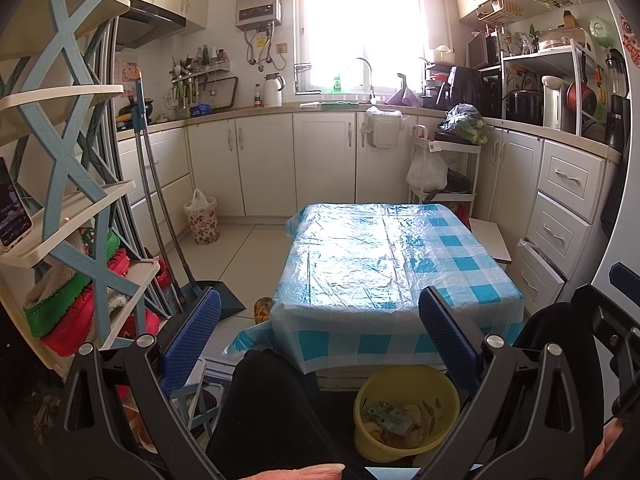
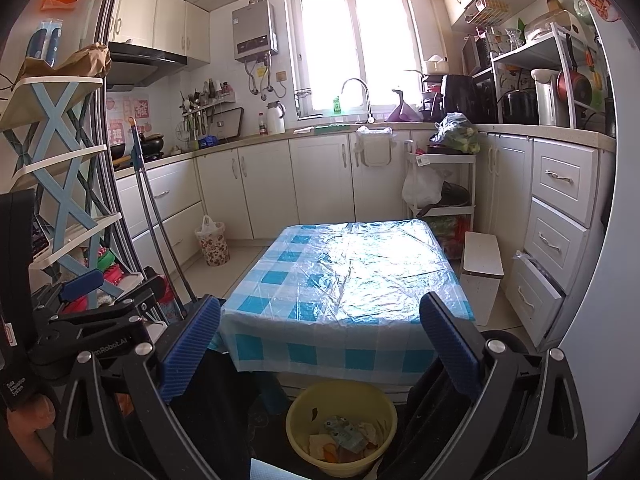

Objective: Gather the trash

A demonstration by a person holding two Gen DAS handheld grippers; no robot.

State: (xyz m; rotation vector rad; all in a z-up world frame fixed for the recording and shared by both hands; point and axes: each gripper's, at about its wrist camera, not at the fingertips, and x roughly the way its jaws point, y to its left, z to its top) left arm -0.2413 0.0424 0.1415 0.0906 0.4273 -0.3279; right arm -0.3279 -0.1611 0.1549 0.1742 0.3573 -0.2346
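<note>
The yellow bin (image 1: 406,412) stands upright on the floor just in front of the tabletop (image 1: 384,264), mouth opening upward, holding crumpled trash (image 1: 390,420) whose single pieces are hard to tell apart; a greenish wrapper lies roughly flat on top. The left gripper (image 1: 320,344) and right gripper (image 2: 320,344) both hover above it with fingers spread wide, pinching nothing. A dark-clad leg (image 1: 268,408) hides the floor left of the bin, and the bin's lower wall is cut off.

One table (image 1: 384,264) sitting at twelve o'clock, one yellow bin (image 1: 406,412) sitting at six o'clock, two grippers (image 1: 320,344) (image 2: 320,348) showing
</note>
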